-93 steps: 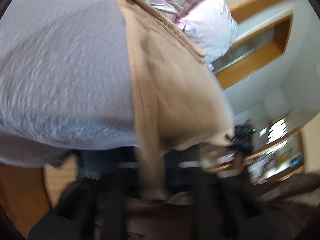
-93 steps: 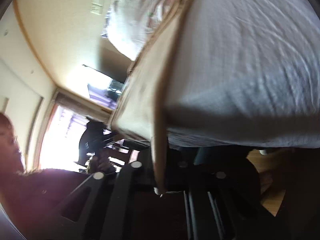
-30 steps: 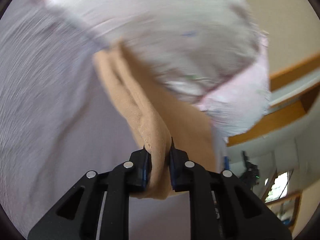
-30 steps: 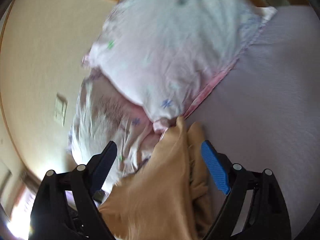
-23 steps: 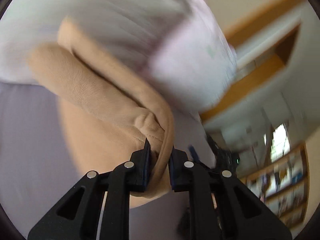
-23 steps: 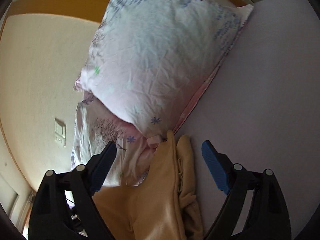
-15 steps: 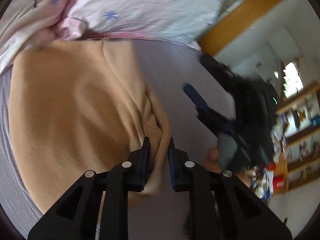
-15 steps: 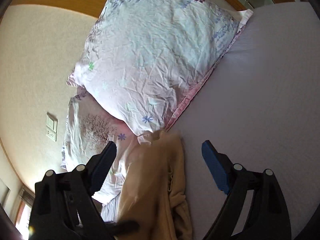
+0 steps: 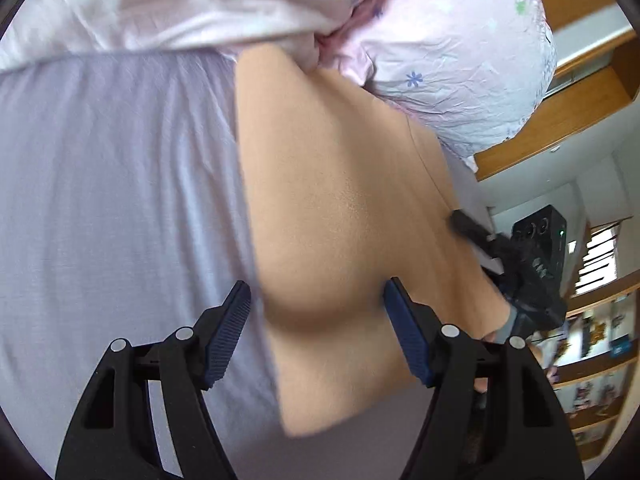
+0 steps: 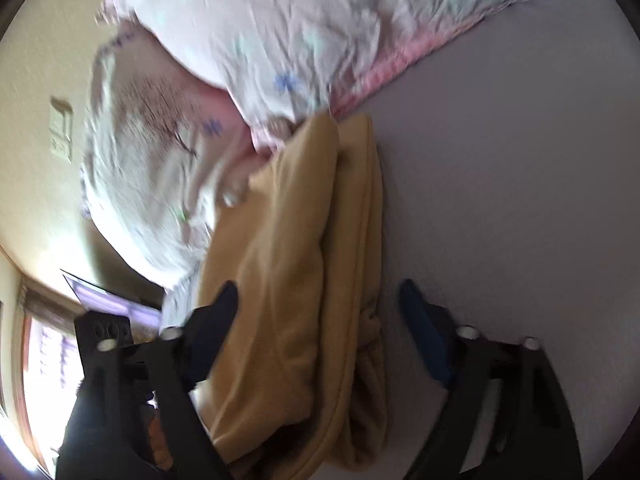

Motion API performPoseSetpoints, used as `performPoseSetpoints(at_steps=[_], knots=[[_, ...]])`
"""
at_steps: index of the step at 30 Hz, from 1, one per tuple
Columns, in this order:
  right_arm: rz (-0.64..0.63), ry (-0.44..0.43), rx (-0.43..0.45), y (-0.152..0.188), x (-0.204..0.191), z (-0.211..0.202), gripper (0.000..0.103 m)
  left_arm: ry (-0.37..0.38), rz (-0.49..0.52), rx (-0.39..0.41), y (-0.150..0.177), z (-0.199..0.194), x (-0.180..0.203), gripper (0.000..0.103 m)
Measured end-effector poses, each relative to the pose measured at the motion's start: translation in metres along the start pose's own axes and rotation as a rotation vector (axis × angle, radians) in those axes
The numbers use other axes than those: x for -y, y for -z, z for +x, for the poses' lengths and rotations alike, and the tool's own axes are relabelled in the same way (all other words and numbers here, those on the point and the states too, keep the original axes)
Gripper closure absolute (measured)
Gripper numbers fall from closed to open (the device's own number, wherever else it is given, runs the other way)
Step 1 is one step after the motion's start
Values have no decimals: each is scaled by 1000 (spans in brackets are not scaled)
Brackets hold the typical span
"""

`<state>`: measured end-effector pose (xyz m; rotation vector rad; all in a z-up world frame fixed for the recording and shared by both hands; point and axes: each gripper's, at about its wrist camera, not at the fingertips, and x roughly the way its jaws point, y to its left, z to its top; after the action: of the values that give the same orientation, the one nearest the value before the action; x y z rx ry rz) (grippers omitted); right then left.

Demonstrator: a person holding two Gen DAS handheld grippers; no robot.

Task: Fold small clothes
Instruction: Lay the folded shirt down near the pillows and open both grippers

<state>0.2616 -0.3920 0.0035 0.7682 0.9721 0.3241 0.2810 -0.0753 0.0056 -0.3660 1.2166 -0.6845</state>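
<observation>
A tan garment (image 9: 344, 208) lies folded on the lilac bed sheet (image 9: 112, 184), its far end against the pillows. My left gripper (image 9: 316, 304) is open, its blue-padded jaws standing either side of the garment's near fold without closing on it. In the right wrist view the same garment (image 10: 304, 288) shows as a stacked, layered fold. My right gripper (image 10: 320, 300) is open too, jaws wide on both sides of the garment's edge. The right gripper also shows in the left wrist view (image 9: 532, 268), at the garment's far right side.
Two floral pillows (image 9: 452, 52) lie at the head of the bed, also in the right wrist view (image 10: 280, 24). A wooden headboard ledge (image 9: 560, 112) and shelves (image 9: 596, 340) stand to the right. A wall switch (image 10: 62, 132) and a bright window (image 10: 44, 360) are at left.
My left gripper has let go of the tan garment and opened wide; the garment now lies flat on the sheet. My right gripper stayed open and moved closer over the garment.
</observation>
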Motion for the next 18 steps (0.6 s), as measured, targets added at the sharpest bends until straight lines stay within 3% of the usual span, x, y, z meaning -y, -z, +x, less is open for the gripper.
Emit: performPoseSetpoints(at_steps=[1,2,3,4,6,8,10,11,13,14,15,16,17,18], knots=[[-3,-17,-18,1,1,5,57,31,-8,13,0,4,0,34],[-3,-21,-13,3,1,5,64,33,-1,32,0,6,2,34],[-9,-27,0,4,-1,4,70,33,5,41,-2,8,4,41],[-19,-37,10,5,-4,3,72,32,9,49,-5,11,5,55],[-48,-70,38,10,-17,-2,75,73,19,83,-5,7,5,67],[-89,-135,31,16,-35,-1,76,83,41,147,3,-26,-3,67],[-162,-139,7,26,-60,11,76,71,74,204,10,-51,-9,67],[-187,-121,-12,30,-68,19,74,44,88,223,14,-61,-12,66],[-225,-30,-53,37,-80,33,70,-86,113,239,22,-76,-23,63],[-232,38,-21,41,-84,28,67,-144,113,249,26,-82,-28,63],[-235,52,33,44,-89,15,63,-168,121,266,32,-88,-28,63],[-234,17,81,48,-94,-1,56,-161,141,296,42,-102,-29,63],[-225,-77,115,55,-100,-20,45,-152,155,310,48,-107,-27,63],[-219,-180,107,62,-107,-31,40,-139,189,329,58,-115,-20,61]])
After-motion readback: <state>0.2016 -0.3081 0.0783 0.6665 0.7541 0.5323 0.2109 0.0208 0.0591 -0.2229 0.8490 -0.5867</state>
